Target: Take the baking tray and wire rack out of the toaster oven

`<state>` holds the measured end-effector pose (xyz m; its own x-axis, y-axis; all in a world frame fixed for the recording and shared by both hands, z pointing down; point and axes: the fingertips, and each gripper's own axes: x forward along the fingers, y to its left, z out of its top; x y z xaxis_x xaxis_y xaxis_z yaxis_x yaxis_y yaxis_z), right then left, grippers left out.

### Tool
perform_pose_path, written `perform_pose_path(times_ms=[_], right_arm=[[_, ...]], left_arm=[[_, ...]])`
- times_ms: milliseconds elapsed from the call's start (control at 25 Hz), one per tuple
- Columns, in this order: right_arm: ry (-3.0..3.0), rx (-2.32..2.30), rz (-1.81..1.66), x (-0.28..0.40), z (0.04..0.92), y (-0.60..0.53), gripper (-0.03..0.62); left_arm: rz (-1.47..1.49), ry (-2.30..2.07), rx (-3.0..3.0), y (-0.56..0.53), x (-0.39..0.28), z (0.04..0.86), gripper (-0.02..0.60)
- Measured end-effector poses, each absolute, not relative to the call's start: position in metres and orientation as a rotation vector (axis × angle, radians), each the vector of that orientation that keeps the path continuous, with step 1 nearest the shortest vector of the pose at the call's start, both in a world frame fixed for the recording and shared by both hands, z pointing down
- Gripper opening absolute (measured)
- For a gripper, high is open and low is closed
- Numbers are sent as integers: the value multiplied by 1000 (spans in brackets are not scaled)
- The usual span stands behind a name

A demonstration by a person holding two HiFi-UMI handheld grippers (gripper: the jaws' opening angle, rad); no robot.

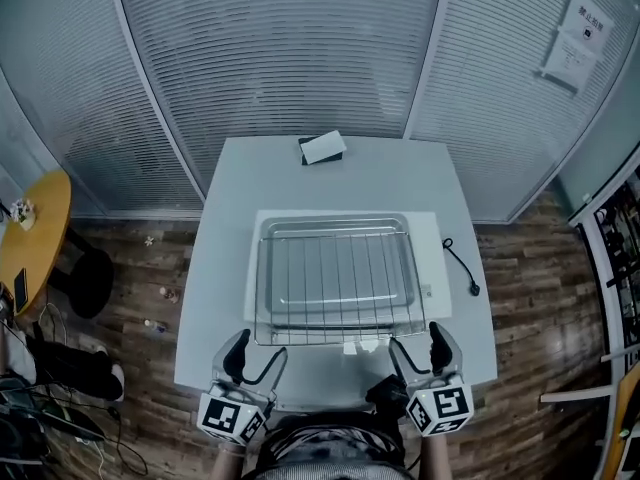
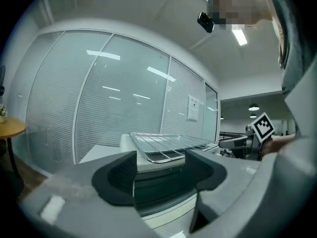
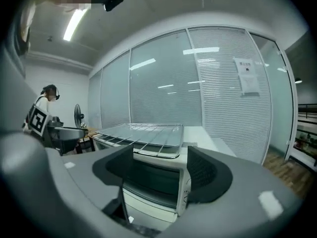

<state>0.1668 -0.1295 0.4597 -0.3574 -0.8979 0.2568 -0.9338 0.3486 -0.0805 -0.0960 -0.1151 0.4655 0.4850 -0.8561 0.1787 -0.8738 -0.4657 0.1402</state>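
Both hand-held grippers are released and empty. My left hand-held gripper [image 1: 256,354] and right hand-held gripper [image 1: 418,348] hang at the near edge of the desk [image 1: 330,173] with jaws spread wide. Neither gripper view shows anything between the pads, only the toaster oven [image 3: 153,177] through the gap. The wire rack [image 1: 335,268] lies on the baking tray [image 1: 335,222], and the pair sits on top of the oven, not inside it. The rack's near edge juts a little past the oven front. The door looks shut, dark glass facing me. My read: the take-out step is done, both parts are out and let go, so this is the back-off end of the task. Next move only calls for drawing both grippers toward me without snagging the rack's front wire. If the parts must go down onto the desk, I'd re-grip the tray's near rim at both corners. A black cable [image 1: 462,266] lies on the desk to the right, well clear.
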Motion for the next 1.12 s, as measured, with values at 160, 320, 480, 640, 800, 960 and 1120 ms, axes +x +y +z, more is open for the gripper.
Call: perform_pose_path(times_ms=[160,320,480,640,800,960,1120], right_arm=[[-2467,1683,359,167,462,-139,316],[-2450,1665,369,158,464,-149,308],[-2441,1647,357,158,466,-157,307],[-2438,1649,380,159,466,-159,308],[-2407,1722,359,162,459,-153,308],[-2352,1761,255,158,455,-133,308],[-2376,1763,272,144,456,-113,282]], left_arm=[[195,-1483,2555,-127,-87,466,302],[173,-1489,2590,-140,-91,465,302],[122,-1510,2570,-149,-92,464,302],[124,-1501,2572,-149,-92,464,302],[113,-1534,2565,-145,-97,460,302],[108,-1531,2548,-129,-103,461,297],[85,-1479,2541,-106,-100,467,238]])
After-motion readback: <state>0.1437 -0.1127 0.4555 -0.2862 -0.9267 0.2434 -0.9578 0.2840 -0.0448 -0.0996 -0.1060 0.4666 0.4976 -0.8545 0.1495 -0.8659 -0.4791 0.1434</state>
